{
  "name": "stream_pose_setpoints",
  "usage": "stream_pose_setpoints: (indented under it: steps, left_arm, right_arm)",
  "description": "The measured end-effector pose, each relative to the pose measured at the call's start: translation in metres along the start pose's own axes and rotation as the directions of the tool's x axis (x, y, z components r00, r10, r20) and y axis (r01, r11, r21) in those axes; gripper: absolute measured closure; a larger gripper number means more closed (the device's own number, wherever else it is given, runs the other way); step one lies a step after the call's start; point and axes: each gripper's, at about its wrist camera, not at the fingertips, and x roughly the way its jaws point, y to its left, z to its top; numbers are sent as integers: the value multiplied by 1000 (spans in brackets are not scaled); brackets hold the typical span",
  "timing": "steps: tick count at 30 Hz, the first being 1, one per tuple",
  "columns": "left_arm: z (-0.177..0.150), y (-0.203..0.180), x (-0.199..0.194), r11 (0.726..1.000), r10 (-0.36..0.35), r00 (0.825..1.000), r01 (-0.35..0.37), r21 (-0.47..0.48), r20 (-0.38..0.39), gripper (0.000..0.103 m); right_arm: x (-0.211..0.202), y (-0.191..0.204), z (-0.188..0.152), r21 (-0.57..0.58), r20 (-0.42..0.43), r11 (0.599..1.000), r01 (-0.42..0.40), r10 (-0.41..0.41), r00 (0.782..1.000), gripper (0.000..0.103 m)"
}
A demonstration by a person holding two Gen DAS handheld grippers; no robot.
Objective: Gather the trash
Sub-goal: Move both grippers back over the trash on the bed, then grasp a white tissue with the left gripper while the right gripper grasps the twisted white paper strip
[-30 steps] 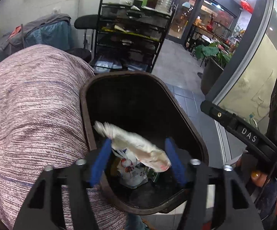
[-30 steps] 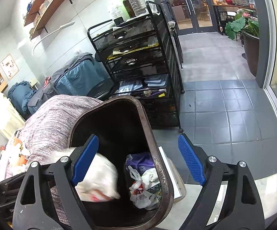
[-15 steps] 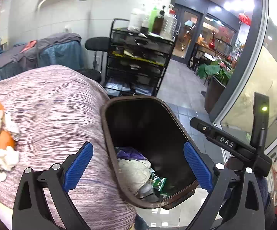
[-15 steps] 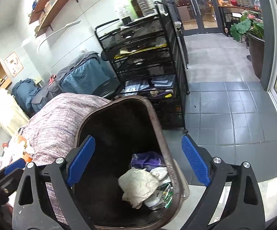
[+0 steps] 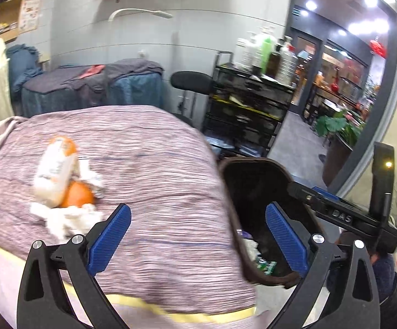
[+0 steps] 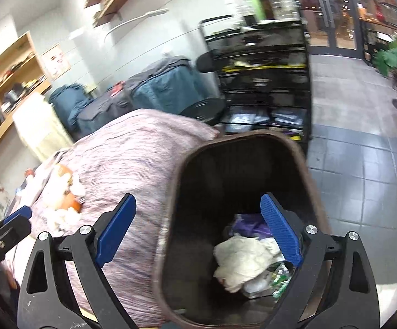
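The left gripper stood wide apart with nothing between its pads; its jaws had just been opening. The right gripper likewise stood spread and empty, its jaws having just widened slightly. The brown bin stood against the striped bed cover, at about 4 o'clock in the left view. Crumpled white paper lay inside on other litter, partly masked by the right pad. Remaining trash, a white-and-orange packet with tissues, lay on the cover at 9 o'clock; motion blur obscured its details. The black trolley stood at 1 o'clock.
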Motion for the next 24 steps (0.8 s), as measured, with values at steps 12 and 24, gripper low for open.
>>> stream_pose_setpoints:
  steps: [12,24]
  left_arm:
    - [-21,120,-15,976,133,988,-144,-162,-80,6]
    - [-23,185,3,958,135,971,-179,-223,-199,23]
  right_arm:
    - [33,98,5,-178,-143,963,-204,180,973,12]
    - [82,188,2,-349,-306,881,-320,215,927,12]
